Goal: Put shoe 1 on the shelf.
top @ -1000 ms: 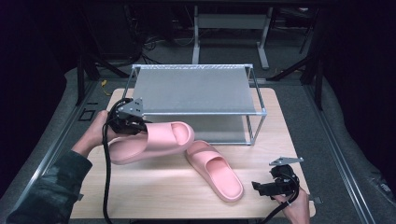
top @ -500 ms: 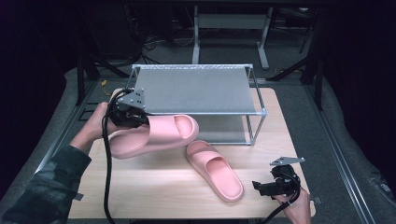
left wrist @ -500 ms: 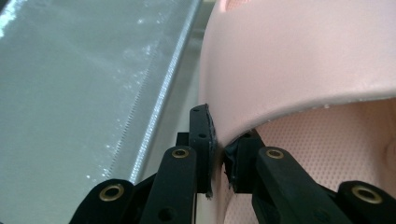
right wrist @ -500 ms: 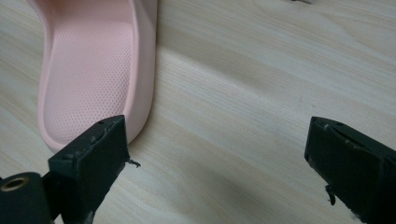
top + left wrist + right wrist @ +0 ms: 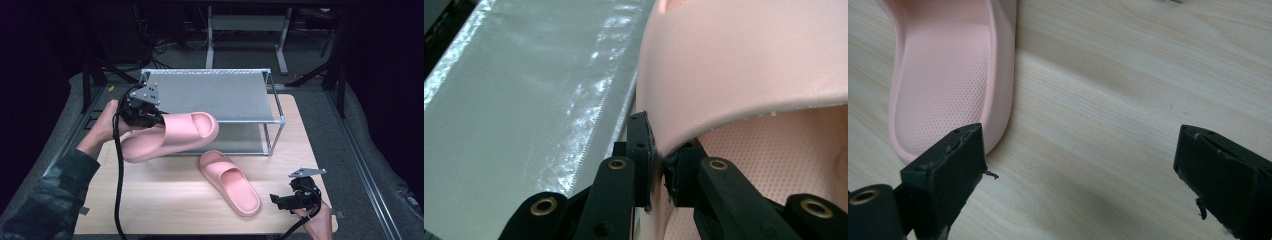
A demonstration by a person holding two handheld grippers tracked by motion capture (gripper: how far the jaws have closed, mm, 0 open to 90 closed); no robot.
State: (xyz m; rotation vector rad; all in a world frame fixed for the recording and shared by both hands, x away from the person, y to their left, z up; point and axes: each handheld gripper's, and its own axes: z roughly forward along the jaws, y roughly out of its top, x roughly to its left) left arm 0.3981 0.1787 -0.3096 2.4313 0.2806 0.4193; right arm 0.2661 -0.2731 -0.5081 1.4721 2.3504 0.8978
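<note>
My left claw [image 5: 150, 116] is clamped on the strap edge of a pink slipper [image 5: 175, 135], and I hold that slipper up off the counter [image 5: 165, 200], tilted, with its toe end pointing toward 3 o'clock and lying in front of the rack's [image 5: 215, 95] front rail. In the left gripper view the two black jaws pinch the strap's [image 5: 744, 60] rim between them, one jaw outside and one inside over the dotted footbed [image 5: 774, 150]; the grey shelf [image 5: 524, 100] of the rack runs along at 10 o'clock from the jaws, just beside the slipper. My left hand [image 5: 107, 125] comes in from 8 o'clock on the high view, and the black cable [image 5: 119, 190] hangs down from the claw across the counter toward 6 o'clock.

The second slipper [image 5: 231, 181] lies flat on the wooden counter, sole down, near the middle, its heel toward 5 o'clock and its strap toward 11 o'clock, in front of the rack and apart from it.

My right claw [image 5: 281, 201] rests low at the 5 o'clock corner of the counter, jaws spread wide with nothing between them but bare wood. In the right gripper view the heel end of the second slipper [image 5: 948, 85] sits just beside one jaw at 10 o'clock; I cannot tell whether they touch.
</note>
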